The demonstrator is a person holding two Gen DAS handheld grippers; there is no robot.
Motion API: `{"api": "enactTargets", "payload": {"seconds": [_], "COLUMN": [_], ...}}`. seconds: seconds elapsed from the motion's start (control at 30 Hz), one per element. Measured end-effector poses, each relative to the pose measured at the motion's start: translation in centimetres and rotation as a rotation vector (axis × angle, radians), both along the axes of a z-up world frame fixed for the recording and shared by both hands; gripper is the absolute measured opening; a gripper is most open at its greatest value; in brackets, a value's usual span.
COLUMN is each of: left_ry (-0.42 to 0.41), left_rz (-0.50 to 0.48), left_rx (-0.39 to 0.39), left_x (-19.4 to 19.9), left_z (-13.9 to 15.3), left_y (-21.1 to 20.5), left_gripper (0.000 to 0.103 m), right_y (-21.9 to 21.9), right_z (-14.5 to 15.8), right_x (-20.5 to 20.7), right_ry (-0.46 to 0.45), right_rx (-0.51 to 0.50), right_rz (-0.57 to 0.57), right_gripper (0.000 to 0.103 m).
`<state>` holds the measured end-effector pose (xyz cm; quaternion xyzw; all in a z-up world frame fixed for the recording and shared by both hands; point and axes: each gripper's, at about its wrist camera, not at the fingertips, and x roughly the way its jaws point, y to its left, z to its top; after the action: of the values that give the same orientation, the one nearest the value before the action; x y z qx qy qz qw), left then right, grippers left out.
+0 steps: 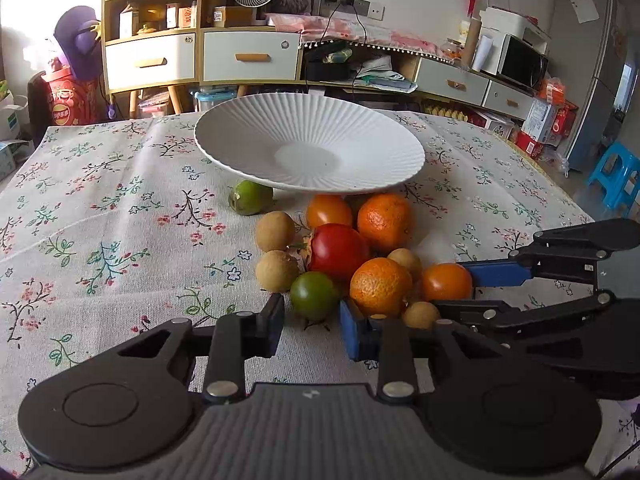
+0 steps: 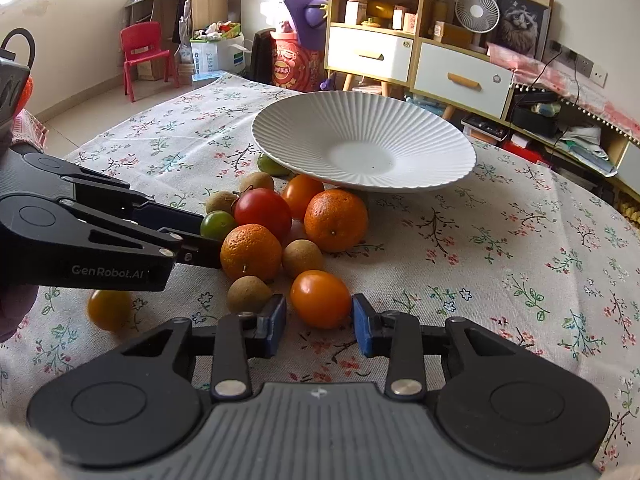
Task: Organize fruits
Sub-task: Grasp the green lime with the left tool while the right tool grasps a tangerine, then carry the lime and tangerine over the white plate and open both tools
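White ribbed plate [image 1: 240, 148] stands bare on the floral-clothed tabletop [image 1: 120, 220]; no fruit is in it yet. In the left wrist view the fruit pile lies just off the plate's 6 o'clock rim: a red tomato [image 1: 338, 250] in the middle, two tangerines [image 1: 380, 286], several longans [image 1: 276, 231] and a lime [image 1: 250, 198] half under the rim at 7 o'clock. Left tongs [image 1: 312, 314] pinch the green tomato [image 1: 314, 294] at the pile's 6 o'clock edge, one pad on each flank; it rests on the cloth and touches the near tangerine at its 3 o'clock. Right tongs [image 2: 319, 312] pinch the orange tomato [image 2: 320, 298] at the pile's 4 o'clock edge in that same view, pads on its left and right sides, also not yet lifted. A longan sits just beside this tomato at 9 o'clock in the right wrist view, close to the left pad. Judgement: both tomatoes are light, smooth-skinned and slippery, soft enough to bruise or split under hard pressure. The grip belongs across the widest part, with gentle pressure. A grip above or below that could squirt the fruit out. Round neighbours will likely roll once either tomato leaves the pile. Destination is presumably the plate, at 12 o'clock from both tongs.
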<state>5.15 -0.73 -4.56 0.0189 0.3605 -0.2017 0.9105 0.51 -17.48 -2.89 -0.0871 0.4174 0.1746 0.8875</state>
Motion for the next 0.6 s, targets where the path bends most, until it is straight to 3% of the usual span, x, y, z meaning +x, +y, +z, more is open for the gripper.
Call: {"api": "enactTargets", "payload": {"seconds": [0.6], "left_ry": [-0.034], "left_rz": [-0.015], "left_rx": [-0.002], "left_x": [-0.6], "left_z": [1.6], "left_y": [-0.3], "left_gripper": [0.019], "right_y": [0.3], "right_z": [1.7], "right_x": [0.0], "right_ry": [-0.061], "right_rx": [0.008], "right_rz": [0.007], "right_gripper": [0.028]}}
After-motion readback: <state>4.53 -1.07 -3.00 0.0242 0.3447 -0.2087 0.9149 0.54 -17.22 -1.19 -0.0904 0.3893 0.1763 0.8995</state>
